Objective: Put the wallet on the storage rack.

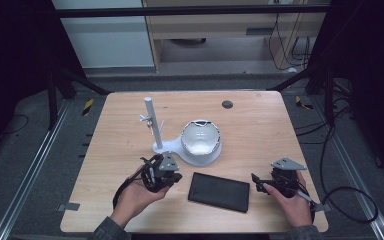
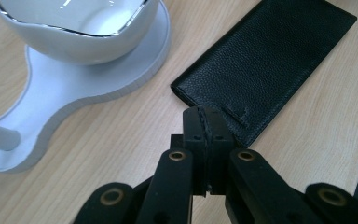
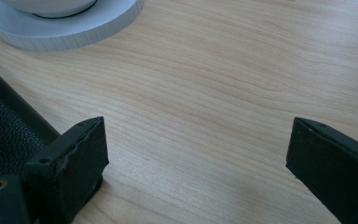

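Note:
A flat black leather wallet (image 1: 219, 191) lies on the wooden table (image 1: 260, 130) near the front, between my two grippers. In the left gripper view the wallet (image 2: 265, 60) stretches away just beyond my left gripper (image 2: 204, 122), whose jaws are pressed together with nothing between them. My left gripper (image 1: 172, 176) sits just left of the wallet. My right gripper (image 1: 256, 183) rests at the wallet's right end. Its jaws stand wide apart over bare wood, midpoint (image 3: 198, 144), with the wallet's edge (image 3: 4, 126) at the left.
A white stand (image 1: 167, 146) with an upright post (image 1: 152, 120) holds a white bowl (image 1: 200, 137) behind the wallet. The bowl (image 2: 79, 28) sits on the stand's round base (image 2: 74, 88). A dark round hole (image 1: 227, 104) marks the table's far side.

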The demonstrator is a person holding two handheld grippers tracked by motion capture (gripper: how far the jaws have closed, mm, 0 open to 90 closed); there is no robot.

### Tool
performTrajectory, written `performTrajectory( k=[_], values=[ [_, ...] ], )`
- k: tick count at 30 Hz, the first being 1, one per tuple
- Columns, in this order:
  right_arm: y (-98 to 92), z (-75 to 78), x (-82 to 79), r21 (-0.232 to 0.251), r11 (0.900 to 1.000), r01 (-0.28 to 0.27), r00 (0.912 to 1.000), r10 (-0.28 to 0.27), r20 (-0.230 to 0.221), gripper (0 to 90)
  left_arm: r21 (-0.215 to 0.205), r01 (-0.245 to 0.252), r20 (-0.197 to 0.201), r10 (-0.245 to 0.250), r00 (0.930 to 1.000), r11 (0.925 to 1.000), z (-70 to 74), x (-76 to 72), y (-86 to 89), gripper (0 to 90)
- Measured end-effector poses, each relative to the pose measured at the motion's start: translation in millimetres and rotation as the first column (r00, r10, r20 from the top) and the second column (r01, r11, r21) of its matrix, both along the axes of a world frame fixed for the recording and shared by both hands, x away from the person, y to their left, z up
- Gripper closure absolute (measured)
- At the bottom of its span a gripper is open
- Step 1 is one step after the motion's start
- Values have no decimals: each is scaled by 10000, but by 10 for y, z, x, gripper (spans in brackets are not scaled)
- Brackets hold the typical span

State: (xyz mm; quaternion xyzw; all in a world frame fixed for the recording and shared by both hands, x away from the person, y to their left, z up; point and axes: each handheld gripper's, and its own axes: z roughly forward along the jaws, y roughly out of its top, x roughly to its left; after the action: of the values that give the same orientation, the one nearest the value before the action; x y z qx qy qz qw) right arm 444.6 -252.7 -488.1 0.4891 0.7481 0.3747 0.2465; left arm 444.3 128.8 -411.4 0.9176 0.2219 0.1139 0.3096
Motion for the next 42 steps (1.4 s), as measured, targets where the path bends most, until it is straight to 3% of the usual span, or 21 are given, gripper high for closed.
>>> performTrajectory(
  k=[3,5,10,17,28,42],
  values=[
    [-26,-5,-1,40,10000,52,10000,-52,-53,76,71,90,-131,-89,9999,9999,-73,-16,-24,895],
    [-23,-6,3,43,10000,76,9999,-76,-70,84,347,211,-134,-207,9997,9992,-188,-40,-50,898],
    [-9,3,0,39,10000,-4,10000,4,-27,153,277,152,-405,-141,9991,9995,-291,-45,-36,900],
    [-12,-2,-1,-30,10000,-52,10000,52,-46,199,638,389,-750,-340,9966,9972,-335,-82,-68,900],
    [-21,-12,2,-43,10000,-46,9998,45,-190,224,1151,870,-1549,-686,9855,9895,-516,-98,-121,900],
    [-20,-14,7,-109,9999,-117,9998,115,-178,223,1344,1189,-1742,-946,9802,9838,-576,-83,-226,900]
  ],
)
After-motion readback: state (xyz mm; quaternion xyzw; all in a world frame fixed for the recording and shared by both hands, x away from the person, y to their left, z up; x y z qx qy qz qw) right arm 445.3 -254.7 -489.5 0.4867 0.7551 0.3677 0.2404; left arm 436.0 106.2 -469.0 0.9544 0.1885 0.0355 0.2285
